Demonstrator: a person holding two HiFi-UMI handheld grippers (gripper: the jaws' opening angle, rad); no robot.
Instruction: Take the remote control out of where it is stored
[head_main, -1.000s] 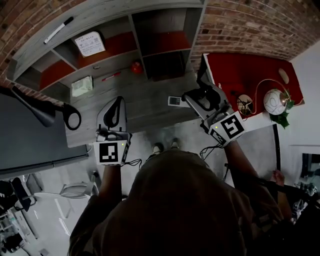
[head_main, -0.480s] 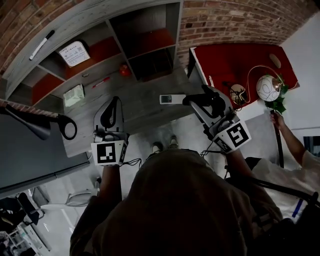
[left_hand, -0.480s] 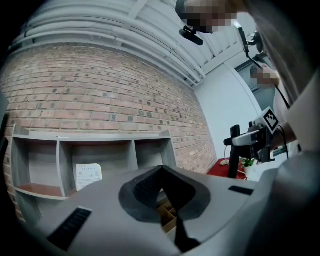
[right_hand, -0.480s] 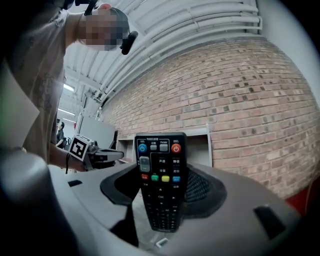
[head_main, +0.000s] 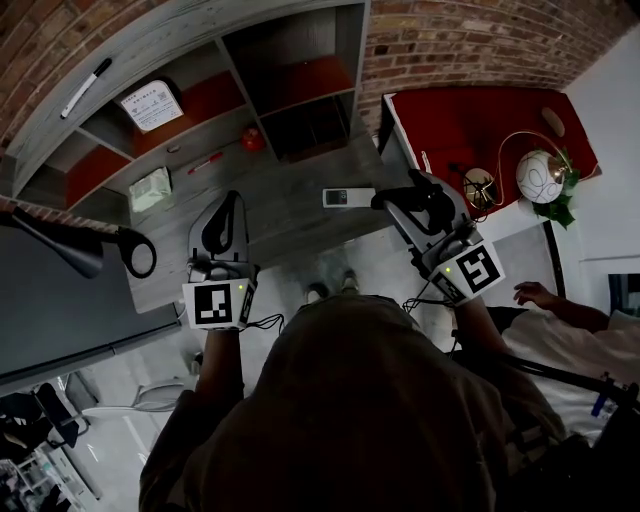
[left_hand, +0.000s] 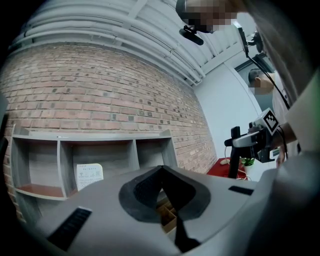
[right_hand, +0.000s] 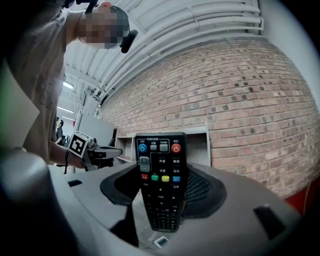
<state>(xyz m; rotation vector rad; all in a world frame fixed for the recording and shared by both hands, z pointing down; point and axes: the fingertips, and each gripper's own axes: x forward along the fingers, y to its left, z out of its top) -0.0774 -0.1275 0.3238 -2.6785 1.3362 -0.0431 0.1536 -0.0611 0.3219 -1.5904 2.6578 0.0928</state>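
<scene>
The black remote control (right_hand: 160, 185) stands upright between the pads of my right gripper (right_hand: 161, 172), buttons facing the camera; the gripper is shut on it. In the head view the right gripper (head_main: 392, 200) hovers level over the right end of the grey desk (head_main: 290, 225), just off the shelf unit (head_main: 230, 60); the remote is hard to make out there. My left gripper (head_main: 236, 200) is held level over the desk's middle. Its jaws meet at the tips (left_hand: 161, 170), shut with nothing in them.
A small white device (head_main: 348, 197) lies on the desk just left of the right gripper. A red ball (head_main: 250, 140), a red pen (head_main: 205, 162), a white packet (head_main: 150, 187) and a black lamp (head_main: 90, 250) share the desk. A red table (head_main: 470, 120) stands right; another person's hand (head_main: 540, 295) is nearby.
My right gripper has drifted a little to the right with the remote, away from the shelf, then settled. The left gripper has stayed put. A hand has moved in at the lower right.
</scene>
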